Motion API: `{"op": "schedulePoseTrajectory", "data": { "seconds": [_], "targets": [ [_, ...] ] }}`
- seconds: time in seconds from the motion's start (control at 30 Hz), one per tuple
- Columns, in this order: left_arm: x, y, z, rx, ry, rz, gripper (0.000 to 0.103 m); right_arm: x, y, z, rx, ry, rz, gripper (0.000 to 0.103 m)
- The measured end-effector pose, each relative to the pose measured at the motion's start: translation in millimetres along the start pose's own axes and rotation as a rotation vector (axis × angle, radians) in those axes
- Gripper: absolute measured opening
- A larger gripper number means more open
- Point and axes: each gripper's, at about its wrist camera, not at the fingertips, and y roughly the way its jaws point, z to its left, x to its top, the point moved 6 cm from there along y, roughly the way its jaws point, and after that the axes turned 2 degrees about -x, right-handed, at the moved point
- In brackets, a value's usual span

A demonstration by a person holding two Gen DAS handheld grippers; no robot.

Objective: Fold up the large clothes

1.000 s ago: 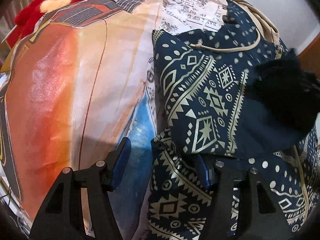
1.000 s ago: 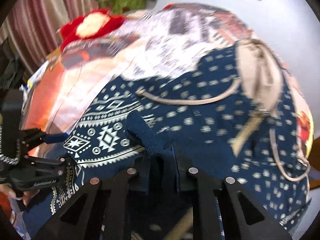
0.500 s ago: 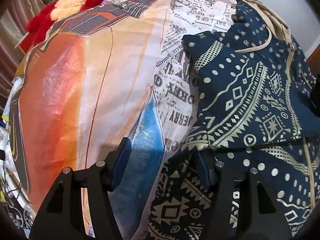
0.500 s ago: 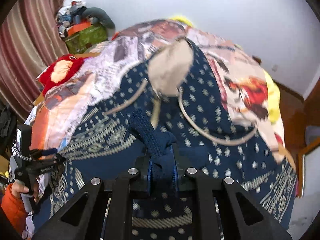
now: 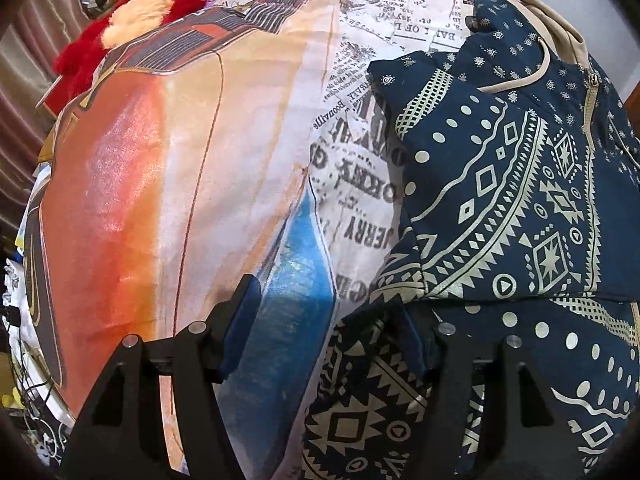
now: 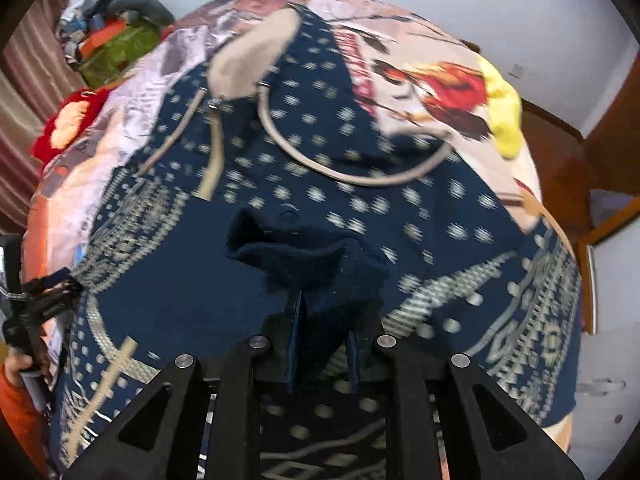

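At the bed's left edge the left gripper (image 5: 332, 320) stands with its jaws wide apart and nothing between them; one pad is over the printed bedspread (image 5: 168, 184), the other just touches the border of the navy patterned hoodie (image 5: 520, 208), which lies to its right. The hoodie spreads across the bed, its long axis running away from both claws toward the beige-lined hood (image 6: 256, 60). Further right, the right gripper (image 6: 324, 340) is clamped narrowly on the ribbed cuff (image 6: 304, 252) of a sleeve, held above the chest; being nearer, it seems best placed to lay that sleeve across.
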Motion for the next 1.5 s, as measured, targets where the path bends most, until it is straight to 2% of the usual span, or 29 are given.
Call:
{"op": "schedulePoseTrajectory", "data": {
  "seconds": [0.13,0.33,0.43,0.73,0.87,0.93,1.0,1.07,1.1,1.23,1.3,1.4,1.5],
  "targets": [
    [-2.0,-1.7,-0.4,0.003,0.008,0.000,0.066,-8.7,-1.9,-23.4,0.019,0.061,0.031,0.015],
    [-2.8,-2.3,0.1,0.020,0.027,0.006,0.067,-21.9,-8.6,-58.8,-0.078,0.086,0.043,0.015],
    [-2.3,-4.5,-0.8,0.036,0.044,0.010,0.068,-33.1,-10.6,-76.3,-0.065,0.101,0.053,0.015],
    [-1.2,-16.4,2.2,0.076,0.075,0.005,0.071,-48.9,-23.9,-97.1,-0.043,0.110,0.025,0.015],
    [-1.2,-17.4,3.9,0.077,0.066,0.010,0.073,-53.0,-29.1,-102.6,-0.106,0.080,-0.003,0.016],
    [-1.7,-17.2,6.1,0.069,0.052,0.016,0.073,-55.9,-32.1,-106.5,-0.138,0.068,-0.015,0.028],
    [-1.9,-18.6,9.3,0.070,0.048,0.017,0.073,-57.2,-36.8,-117.4,-0.236,0.062,-0.043,0.055],
    [-4.5,-22.3,10.4,0.078,0.059,0.021,0.073,-59.6,-47.5,-132.7,-0.344,0.052,-0.091,0.068],
    [-7.2,-25.8,9.4,0.085,0.072,0.020,0.073,-61.4,-51.6,-139.4,-0.350,0.064,-0.098,0.070],
    [-14.6,-49.2,1.1,0.124,0.158,-0.008,0.073,-69.4,-67.2,-170.8,-0.265,0.184,-0.104,0.070],
    [-13.9,-64.2,-3.0,0.128,0.180,-0.037,0.073,-72.7,-74.7,-184.9,-0.222,0.254,-0.112,0.074],
    [-6.2,-88.7,-9.5,0.093,0.179,-0.081,0.073,-78.8,-83.2,-201.4,-0.126,0.375,-0.121,0.081],
    [9.1,-109.4,-14.9,0.046,0.148,-0.126,0.073,-88.3,-84.0,-215.3,-0.014,0.509,-0.114,0.082]
  ]
}}
